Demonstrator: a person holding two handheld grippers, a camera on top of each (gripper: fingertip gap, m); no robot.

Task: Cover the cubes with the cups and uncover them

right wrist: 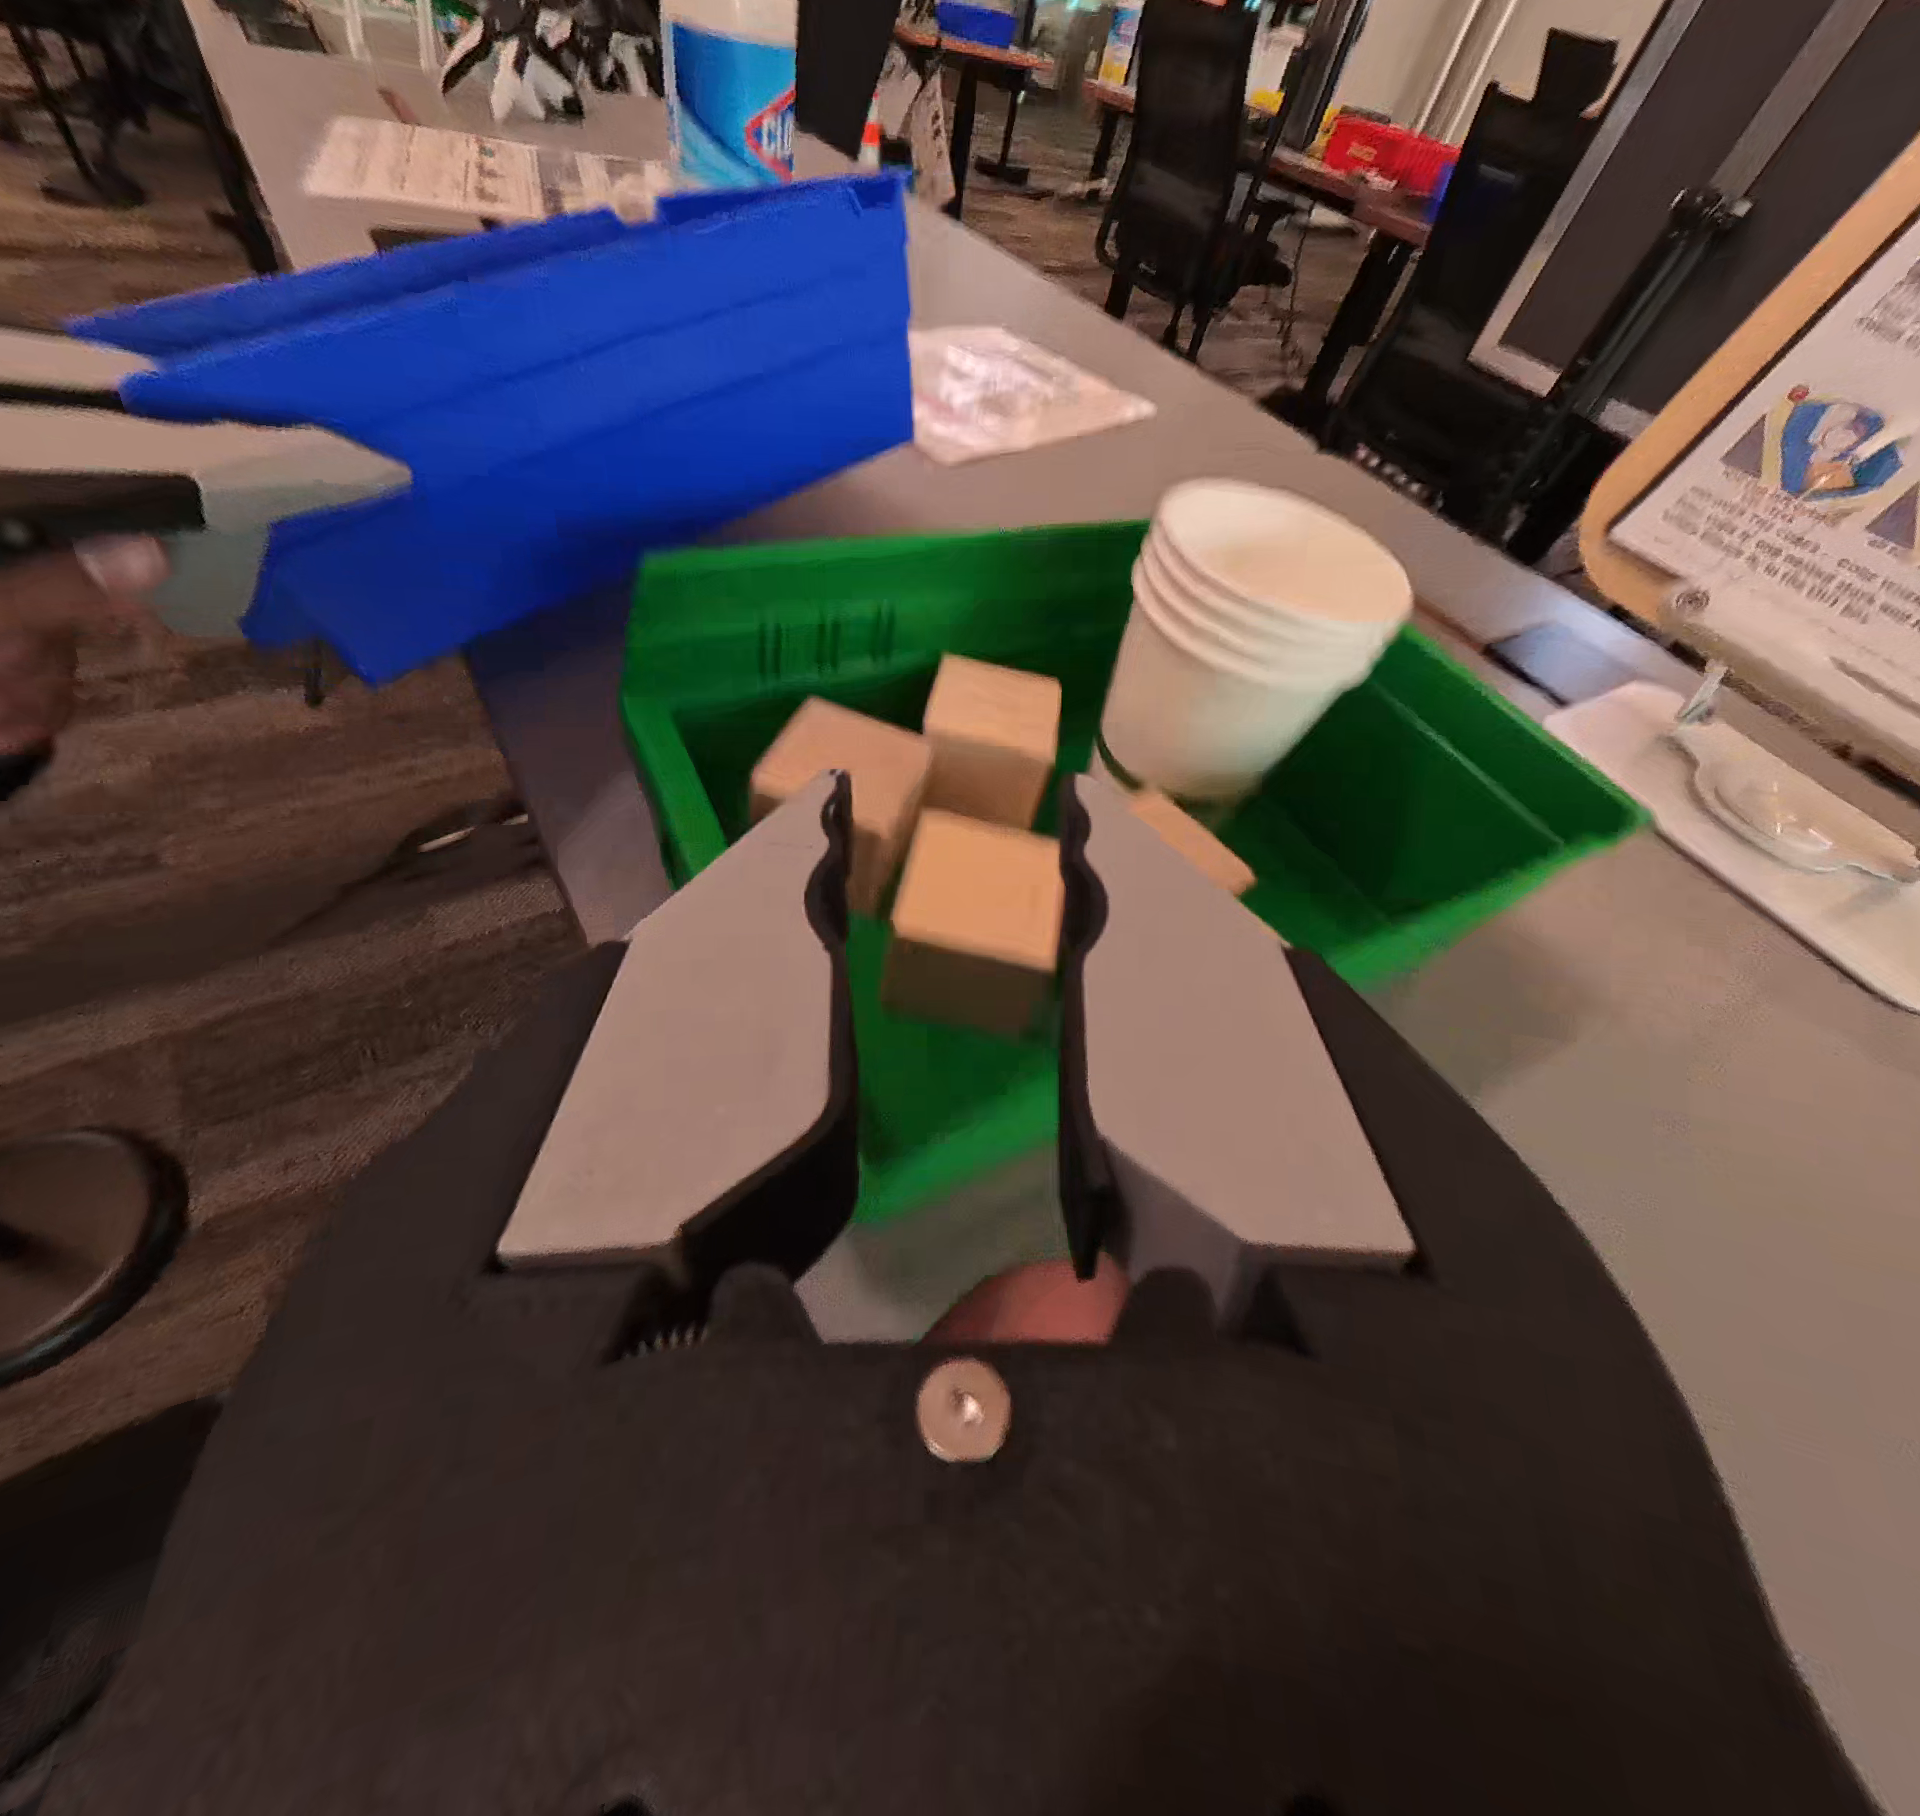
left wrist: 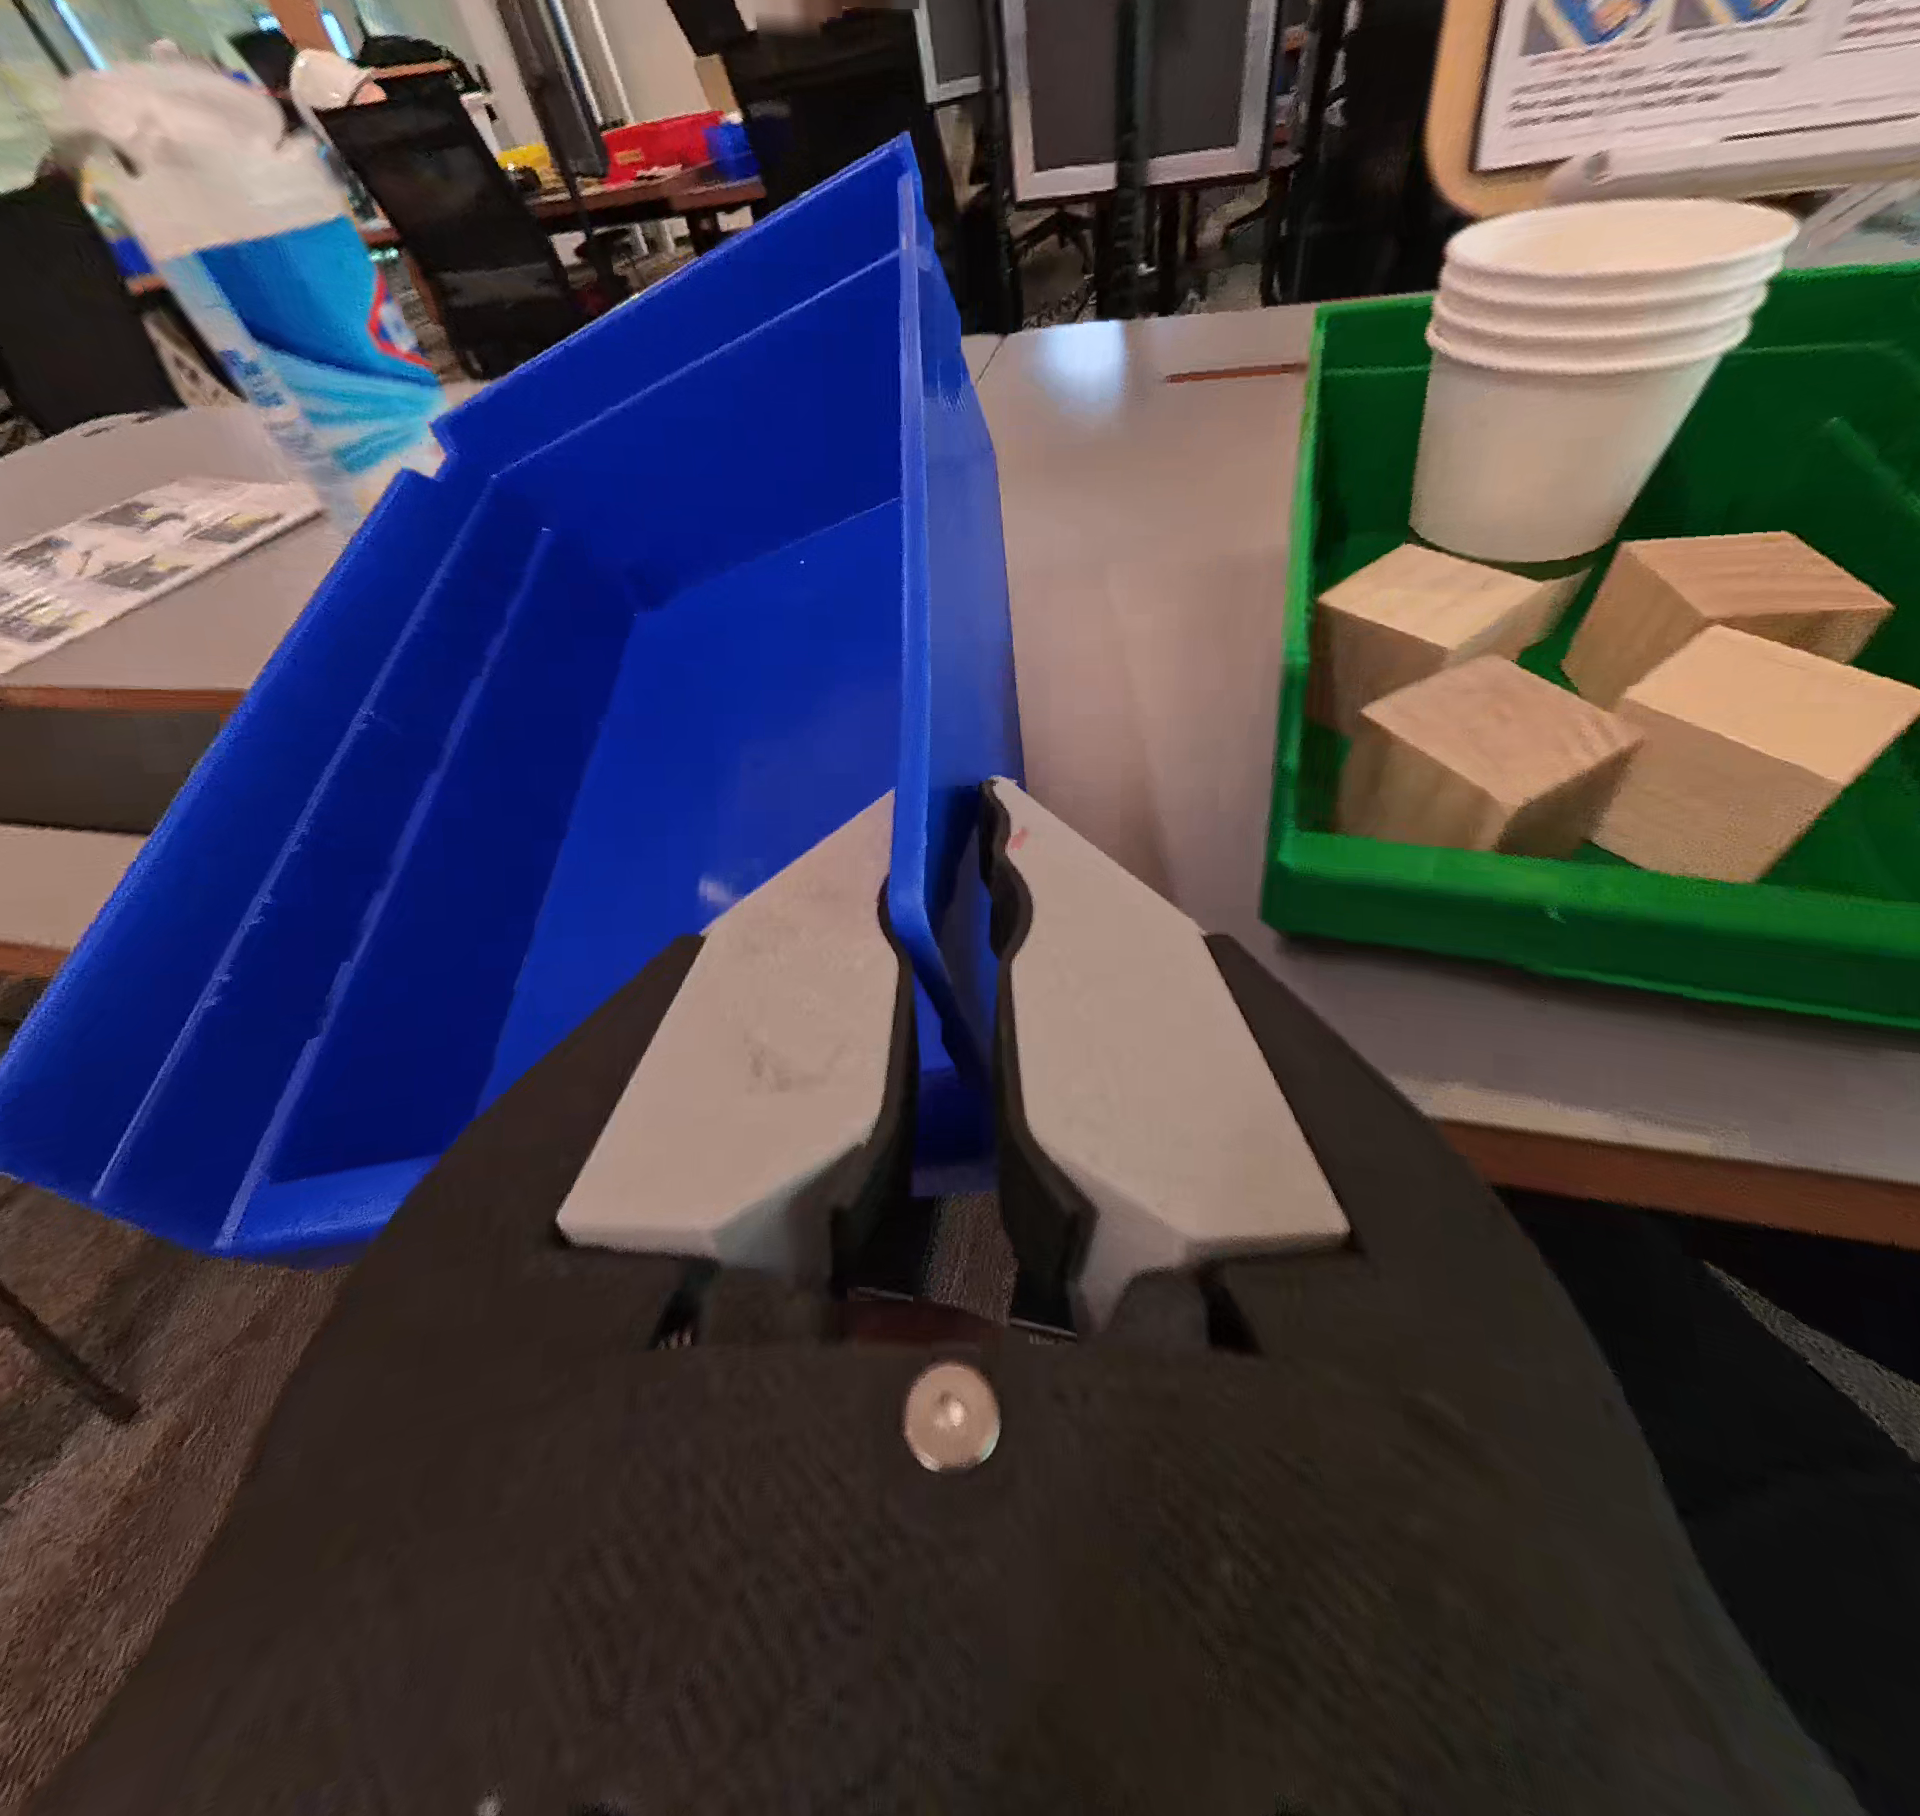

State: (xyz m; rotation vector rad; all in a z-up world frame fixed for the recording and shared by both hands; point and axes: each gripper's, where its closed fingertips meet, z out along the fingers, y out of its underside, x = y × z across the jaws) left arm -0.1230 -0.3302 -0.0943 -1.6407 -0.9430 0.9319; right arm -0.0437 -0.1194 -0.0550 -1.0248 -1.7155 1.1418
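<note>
Blue plastic fills my left tongs: they are clenched on the side wall of a tilted blue bin, lifted off the worktop. My right tongs hang released above pale wooden cubes in the green bin, touching none. A stack of white paper cups leans there, hiding part of one cube. The far bottle label is blurred.

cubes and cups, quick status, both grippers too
Left gripper clamped on blue bin wall, bin tilted up. Right gripper open above a cube, not gripping. Four cubes and cup stack in green bin; none covered.
</note>
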